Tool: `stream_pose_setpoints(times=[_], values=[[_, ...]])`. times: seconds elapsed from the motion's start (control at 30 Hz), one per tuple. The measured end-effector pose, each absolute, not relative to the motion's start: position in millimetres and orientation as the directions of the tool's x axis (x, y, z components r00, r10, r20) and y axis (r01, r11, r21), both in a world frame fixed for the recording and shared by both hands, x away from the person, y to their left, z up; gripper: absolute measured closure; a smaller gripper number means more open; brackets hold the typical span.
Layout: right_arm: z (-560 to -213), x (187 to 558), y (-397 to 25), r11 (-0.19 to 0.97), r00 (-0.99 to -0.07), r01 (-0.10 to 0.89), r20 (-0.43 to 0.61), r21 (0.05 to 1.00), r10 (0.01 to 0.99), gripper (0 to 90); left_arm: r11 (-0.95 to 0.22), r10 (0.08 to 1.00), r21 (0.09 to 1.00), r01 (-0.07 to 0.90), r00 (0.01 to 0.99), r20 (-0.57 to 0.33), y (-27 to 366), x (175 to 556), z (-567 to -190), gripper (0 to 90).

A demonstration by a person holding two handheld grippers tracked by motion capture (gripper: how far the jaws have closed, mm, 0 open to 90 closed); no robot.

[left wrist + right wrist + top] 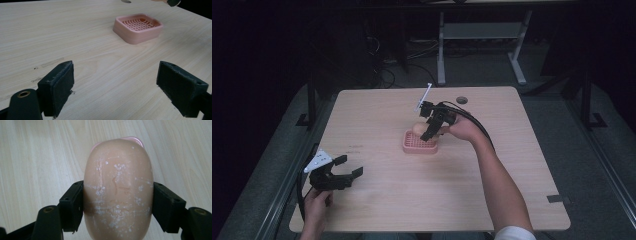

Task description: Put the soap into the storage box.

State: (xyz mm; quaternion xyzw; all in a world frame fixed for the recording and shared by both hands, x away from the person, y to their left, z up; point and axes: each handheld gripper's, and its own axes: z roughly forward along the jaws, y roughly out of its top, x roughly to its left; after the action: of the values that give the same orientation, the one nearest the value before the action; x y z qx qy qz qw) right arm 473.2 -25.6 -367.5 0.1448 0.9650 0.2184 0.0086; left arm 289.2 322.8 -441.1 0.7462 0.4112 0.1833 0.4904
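A pink slotted soap dish sits near the middle of the wooden table; the left gripper view shows the dish with nothing in it. My right gripper hangs over the dish's far edge, shut on a peach oval bar of soap with white scuffs, of which the tip is seen from above. Under the bar a sliver of the dish peeks out. My left gripper rests open near the table's front left, its pads wide apart with nothing between them.
A round cable hole lies at the table's back right. A white stick-like part rises from the right gripper. Beyond the table stand desk legs and cables on a dark floor. A black tag sits at the table's front right edge.
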Motion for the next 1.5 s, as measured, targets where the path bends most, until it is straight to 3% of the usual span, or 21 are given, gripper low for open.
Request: stream_pose_setpoints(times=[1.5], values=[[-412.3,491.6,-3.5,0.876,-0.948,0.317,0.098,0.363,0.302,31.7,-0.178,0.793,0.883,0.434,0.595,-0.132,322.4,289.2,-440.9,14.3]])
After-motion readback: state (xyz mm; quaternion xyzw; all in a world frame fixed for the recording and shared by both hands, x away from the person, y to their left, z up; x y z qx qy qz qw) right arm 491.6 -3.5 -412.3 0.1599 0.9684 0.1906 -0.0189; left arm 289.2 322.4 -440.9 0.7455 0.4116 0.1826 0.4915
